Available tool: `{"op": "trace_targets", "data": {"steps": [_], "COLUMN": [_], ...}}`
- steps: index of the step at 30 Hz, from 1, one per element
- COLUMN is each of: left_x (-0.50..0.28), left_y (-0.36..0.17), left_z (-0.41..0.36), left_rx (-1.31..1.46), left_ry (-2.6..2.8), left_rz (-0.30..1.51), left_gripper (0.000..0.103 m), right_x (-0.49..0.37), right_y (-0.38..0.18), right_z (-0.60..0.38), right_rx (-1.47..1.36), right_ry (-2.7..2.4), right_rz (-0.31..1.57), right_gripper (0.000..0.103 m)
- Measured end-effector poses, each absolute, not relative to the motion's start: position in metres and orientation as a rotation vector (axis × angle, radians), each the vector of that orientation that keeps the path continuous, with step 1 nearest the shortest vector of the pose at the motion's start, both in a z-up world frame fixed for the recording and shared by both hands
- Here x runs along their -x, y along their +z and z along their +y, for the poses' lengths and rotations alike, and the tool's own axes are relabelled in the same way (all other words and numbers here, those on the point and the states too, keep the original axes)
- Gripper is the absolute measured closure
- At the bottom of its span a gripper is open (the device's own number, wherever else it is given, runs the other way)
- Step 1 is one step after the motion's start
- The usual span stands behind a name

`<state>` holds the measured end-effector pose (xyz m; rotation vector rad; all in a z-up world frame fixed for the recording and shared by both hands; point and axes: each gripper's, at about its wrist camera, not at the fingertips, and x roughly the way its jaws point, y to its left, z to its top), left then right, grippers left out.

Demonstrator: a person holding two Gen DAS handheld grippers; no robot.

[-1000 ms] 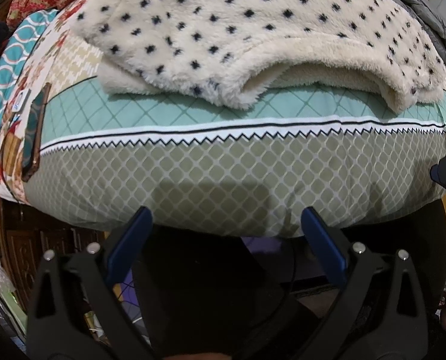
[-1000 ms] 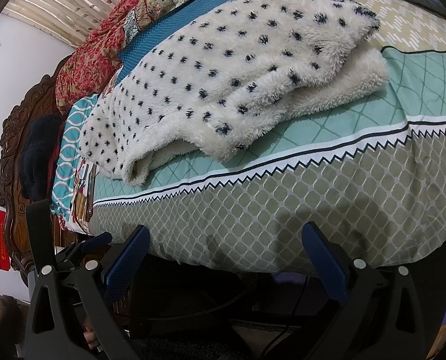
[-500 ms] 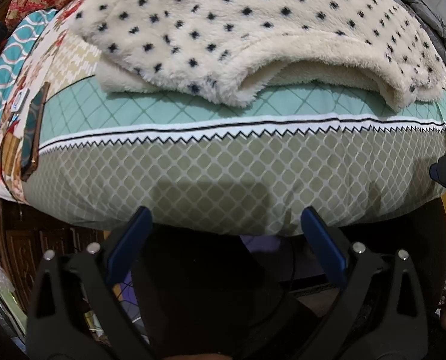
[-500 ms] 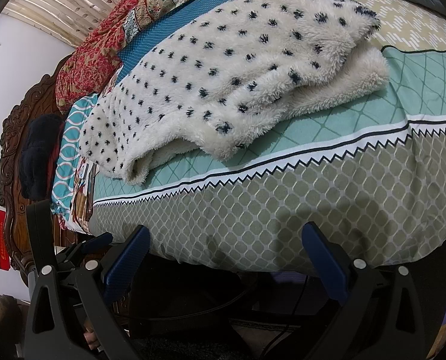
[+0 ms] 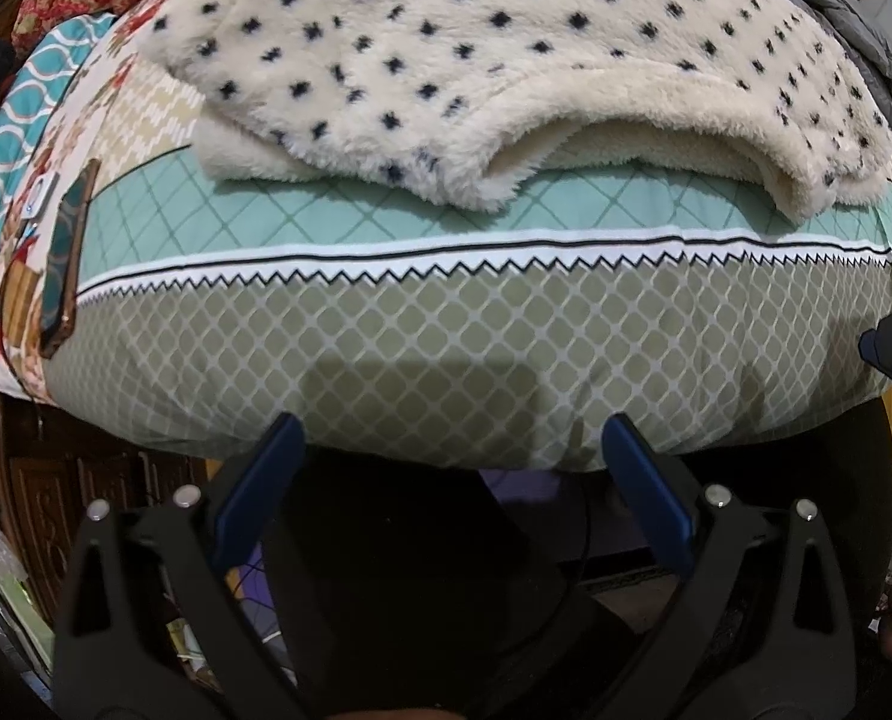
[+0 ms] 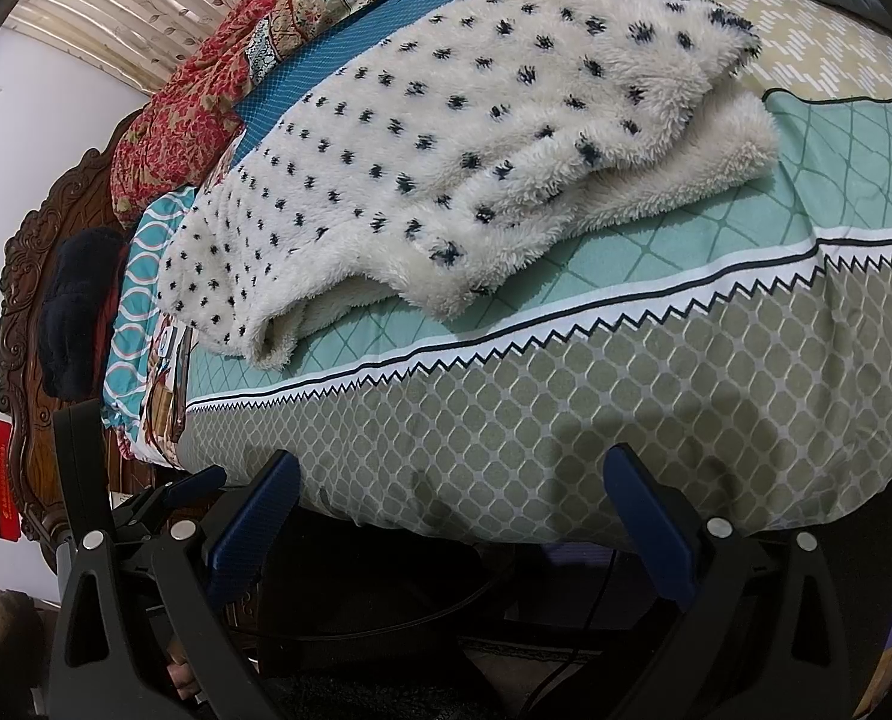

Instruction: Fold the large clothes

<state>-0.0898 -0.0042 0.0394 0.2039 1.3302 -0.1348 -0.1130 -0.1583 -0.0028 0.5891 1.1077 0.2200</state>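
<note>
A cream fleece garment with dark spots (image 5: pixel 493 78) lies folded on the bed, its plain cream lining showing along the near edge. It also shows in the right wrist view (image 6: pixel 457 138). My left gripper (image 5: pixel 453 438) is open and empty, held off the bed's near edge, below the garment. My right gripper (image 6: pixel 453 474) is open and empty, also off the bed's edge. The left gripper's tip (image 6: pixel 194 483) shows at lower left in the right wrist view.
The bed cover (image 5: pixel 475 348) is green with a diamond pattern and a zigzag stripe. A phone (image 5: pixel 65 258) lies at the bed's left edge. Red floral pillows (image 6: pixel 194 114) and a carved wooden headboard (image 6: pixel 26 276) stand at the left. Grey bedding (image 5: pixel 853 18) lies far right.
Both views have shifted very slightly; the garment sits a touch higher in the left wrist view. Both grippers stay open and empty.
</note>
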Motion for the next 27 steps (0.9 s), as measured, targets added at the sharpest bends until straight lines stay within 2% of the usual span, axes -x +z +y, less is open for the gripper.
{"op": "trace_targets", "data": {"steps": [27], "left_x": [0.0865], "left_y": [0.0434], "left_z": [0.0012], "left_rx": [-0.193], "left_ry": [-0.140], "left_rz": [1.330], "left_gripper": [0.007], "right_x": [0.1135], "right_y": [-0.0070], "right_z": [-0.1586], "right_rx": [-0.592], "right_ry": [0.219], "right_rz": [1.110], "right_gripper": [0.081]}}
